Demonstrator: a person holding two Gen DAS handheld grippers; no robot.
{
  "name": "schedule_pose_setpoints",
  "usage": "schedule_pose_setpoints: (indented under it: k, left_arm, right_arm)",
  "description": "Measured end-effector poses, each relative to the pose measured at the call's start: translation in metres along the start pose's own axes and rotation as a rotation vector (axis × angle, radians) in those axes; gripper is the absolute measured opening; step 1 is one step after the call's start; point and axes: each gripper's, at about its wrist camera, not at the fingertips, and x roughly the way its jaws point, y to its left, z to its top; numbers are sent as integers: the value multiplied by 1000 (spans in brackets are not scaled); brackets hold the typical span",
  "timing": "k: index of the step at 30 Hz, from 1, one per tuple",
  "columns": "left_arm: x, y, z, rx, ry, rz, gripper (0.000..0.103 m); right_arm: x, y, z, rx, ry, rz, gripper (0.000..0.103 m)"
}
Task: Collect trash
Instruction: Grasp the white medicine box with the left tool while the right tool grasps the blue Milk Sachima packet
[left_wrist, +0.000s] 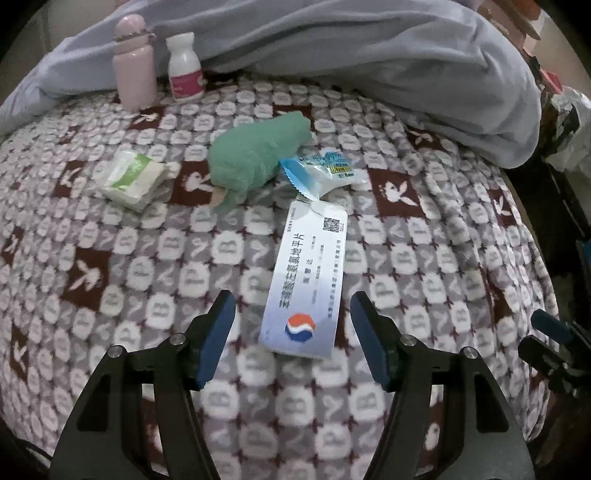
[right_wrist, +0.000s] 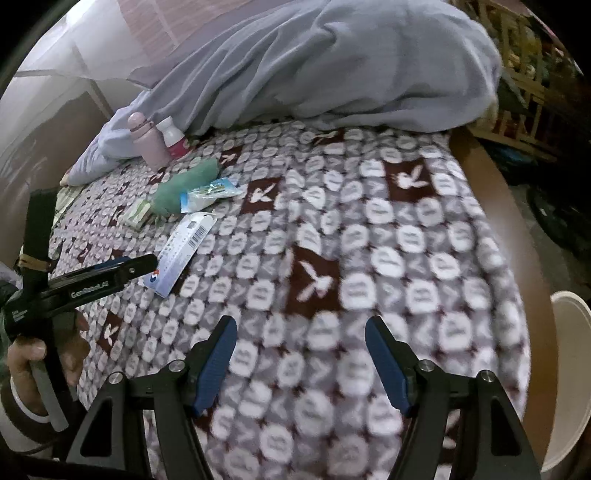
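Observation:
A flattened white and blue medicine box lies on the patterned blanket, just ahead of my open, empty left gripper, its near end between the fingertips. Beyond it lie a blue and white snack wrapper, a crumpled green cloth and a green and white tissue pack. In the right wrist view my right gripper is open and empty over bare blanket; the box, wrapper, cloth and tissue pack lie far left, with the left gripper at the box.
A pink bottle and a white bottle with a pink label stand at the back against a heaped grey-blue quilt. The bed edge drops off at right, with a pale round bin rim beside it and shelves behind.

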Motion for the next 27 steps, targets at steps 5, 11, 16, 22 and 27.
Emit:
schedule_pose_setpoints:
  k: [5,11,16,22,27]
  left_arm:
    - [26,-6,10,11,42,-10,64]
    - [30,9,7,-17,67,14,49]
    - [1,35,-3,-7,22,66,48]
    - [-12,59,-8,-39,1,69,48]
    - [-6,66,-7,-63,13,46,49]
  right_arm:
    - [17,5,15,-10,11,3,70]
    - [42,19,39,-18,21,55,70]
    - [68,52,68,-84,-23,114,70]
    - [116,93,104,-182,-12,154,72]
    - [154,119,124,-286,11,120,72]
